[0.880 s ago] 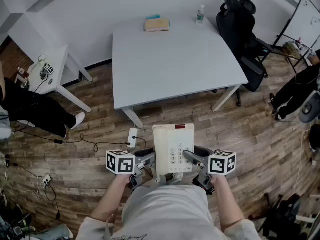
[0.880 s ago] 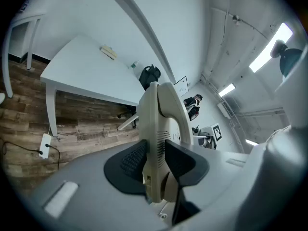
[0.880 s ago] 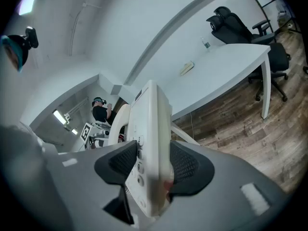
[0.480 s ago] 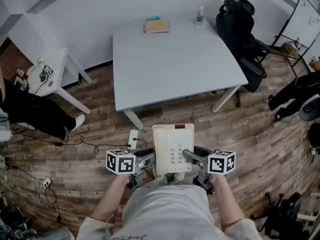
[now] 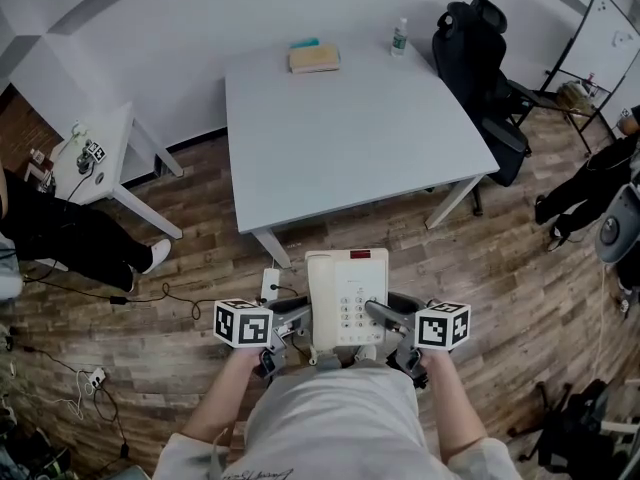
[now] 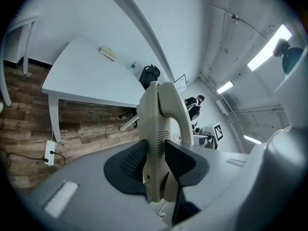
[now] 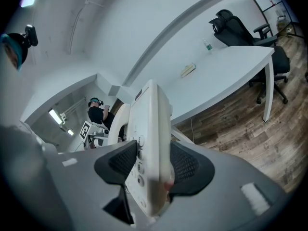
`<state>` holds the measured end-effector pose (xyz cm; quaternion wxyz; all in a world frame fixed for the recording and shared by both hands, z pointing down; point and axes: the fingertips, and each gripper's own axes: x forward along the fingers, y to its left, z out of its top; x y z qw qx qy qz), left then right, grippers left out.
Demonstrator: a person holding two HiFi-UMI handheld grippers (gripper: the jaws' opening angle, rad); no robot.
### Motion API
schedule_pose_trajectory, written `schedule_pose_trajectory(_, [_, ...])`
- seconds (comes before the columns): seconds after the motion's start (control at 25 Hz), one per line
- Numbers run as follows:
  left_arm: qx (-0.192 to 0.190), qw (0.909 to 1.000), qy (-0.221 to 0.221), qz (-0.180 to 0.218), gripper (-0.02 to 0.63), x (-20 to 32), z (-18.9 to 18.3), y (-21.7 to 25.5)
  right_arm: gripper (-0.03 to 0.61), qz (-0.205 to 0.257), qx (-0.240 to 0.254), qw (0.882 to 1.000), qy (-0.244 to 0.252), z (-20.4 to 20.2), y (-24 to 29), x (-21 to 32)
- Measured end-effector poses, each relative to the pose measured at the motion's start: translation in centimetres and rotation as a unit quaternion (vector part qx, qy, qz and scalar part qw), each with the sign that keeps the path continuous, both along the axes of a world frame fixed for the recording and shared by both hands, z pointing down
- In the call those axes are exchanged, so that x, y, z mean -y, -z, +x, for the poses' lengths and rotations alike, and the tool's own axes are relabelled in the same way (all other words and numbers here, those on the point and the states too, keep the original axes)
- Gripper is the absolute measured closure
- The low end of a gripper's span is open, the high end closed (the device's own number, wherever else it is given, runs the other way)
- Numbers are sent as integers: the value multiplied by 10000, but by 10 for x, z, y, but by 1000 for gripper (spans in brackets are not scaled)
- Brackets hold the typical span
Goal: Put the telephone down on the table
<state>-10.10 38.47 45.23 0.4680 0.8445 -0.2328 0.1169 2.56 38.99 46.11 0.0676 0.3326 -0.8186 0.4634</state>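
Over the wood floor (image 5: 520,268), short of the bench (image 5: 350,128): telephone (image 5: 346,296) held up in the air w/ keypad facing up, not on the bench yet. L claw (image 5: 296,320) clamped on its handset-side edge, R claw (image 5: 380,314) clamped on the keypad-side edge, pads pressing top + bottom. Book (image 5: 314,58) + bottle (image 5: 400,36) sit at the bench's far edge.

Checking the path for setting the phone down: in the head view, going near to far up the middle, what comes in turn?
telephone → wooden floor → table → book at the table's far edge.
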Motion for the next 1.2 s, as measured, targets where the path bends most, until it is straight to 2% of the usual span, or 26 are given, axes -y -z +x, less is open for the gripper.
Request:
schedule_pose_trajectory(0.28, [-4, 10000, -47, 31, 479, 11, -19, 0, 353, 34, 12, 9999, -97, -19, 0, 9])
schedule_pose_trajectory(0.68, [-106, 9999, -38, 52, 479, 23, -20, 1, 353, 99, -47, 9999, -97, -20, 4, 23])
schedule_pose_trajectory(1.2, [-87, 9999, 46, 21, 479, 90, -8, -5, 353, 116, -22, 9999, -16, -8, -2, 94])
